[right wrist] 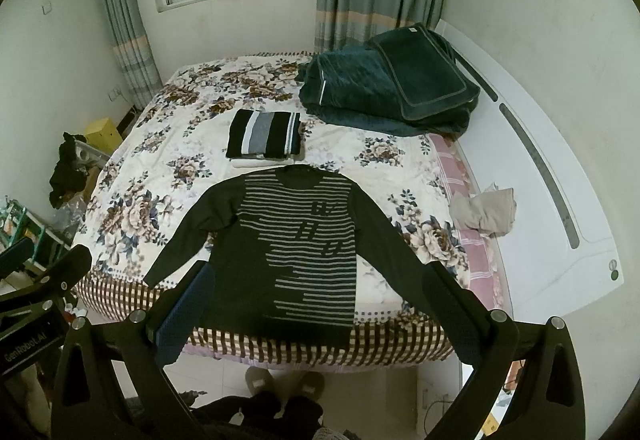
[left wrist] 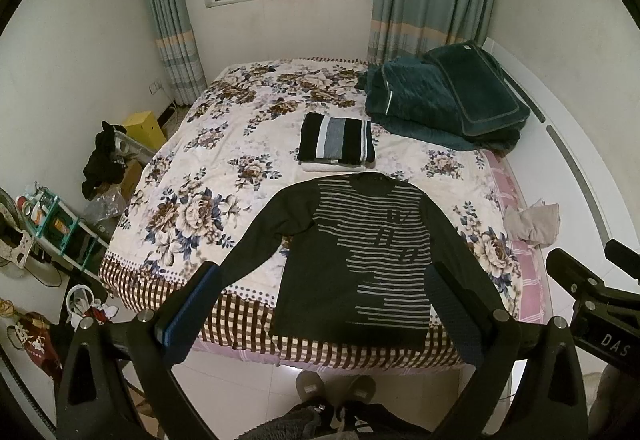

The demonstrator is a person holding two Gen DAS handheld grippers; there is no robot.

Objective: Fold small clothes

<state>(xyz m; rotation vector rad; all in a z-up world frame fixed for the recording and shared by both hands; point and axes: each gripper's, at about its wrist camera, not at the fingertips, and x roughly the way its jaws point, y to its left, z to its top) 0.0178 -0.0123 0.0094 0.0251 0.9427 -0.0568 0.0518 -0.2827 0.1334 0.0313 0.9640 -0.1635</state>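
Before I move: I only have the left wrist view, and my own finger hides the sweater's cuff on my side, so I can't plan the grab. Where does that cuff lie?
Observer: The right wrist view shows that cuff lying flat on the bed, by the cover's checked border near the foot edge.
Operator: And the right gripper? I see only part of its body.
Observer: The right gripper has its fingers wide apart and holds nothing; the sweater lies spread out beyond them.

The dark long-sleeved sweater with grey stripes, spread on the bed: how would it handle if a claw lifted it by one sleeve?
The dark striped knit sweater lies flat, so it is probably floppy and would drape. Its hem reaches the floral bedspread's edge, so a pull might slide it off.
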